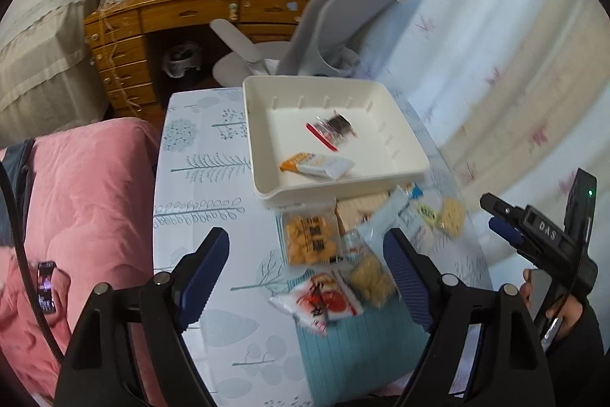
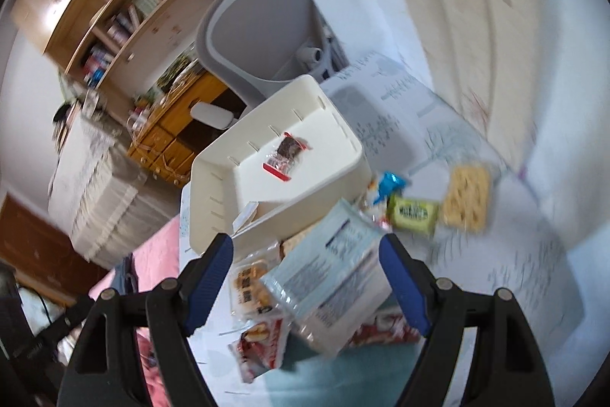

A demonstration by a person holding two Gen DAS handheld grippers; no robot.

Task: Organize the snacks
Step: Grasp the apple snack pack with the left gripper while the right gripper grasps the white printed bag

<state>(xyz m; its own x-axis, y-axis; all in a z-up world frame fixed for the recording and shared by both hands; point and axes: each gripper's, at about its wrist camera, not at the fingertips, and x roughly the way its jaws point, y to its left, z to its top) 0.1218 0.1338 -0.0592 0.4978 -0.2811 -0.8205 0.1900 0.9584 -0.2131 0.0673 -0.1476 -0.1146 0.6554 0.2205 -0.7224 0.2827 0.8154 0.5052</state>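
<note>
A white tray (image 1: 404, 143) stands on the patterned table and holds a dark snack in a clear red-edged bag (image 1: 335, 128) and an orange-and-white packet (image 1: 316, 164). It also shows in the right wrist view (image 2: 213, 185). Several loose snack packets lie in front of it: an orange cracker pack (image 1: 310, 235), a red-and-white packet (image 1: 324, 300), a pale blue packet (image 2: 335, 266), a green packet (image 2: 413, 214) and a cracker pack (image 2: 467, 199). My left gripper (image 1: 305, 281) is open above the pile. My right gripper (image 2: 305, 281) is open over the pale blue packet; its body shows in the left wrist view (image 1: 533, 235).
A pink quilt (image 1: 84, 201) lies left of the table (image 1: 202, 185). A grey office chair (image 1: 335, 25) stands behind the tray, with a wooden desk (image 1: 152, 25) beyond. A pale curtain (image 1: 495, 44) hangs along the right side.
</note>
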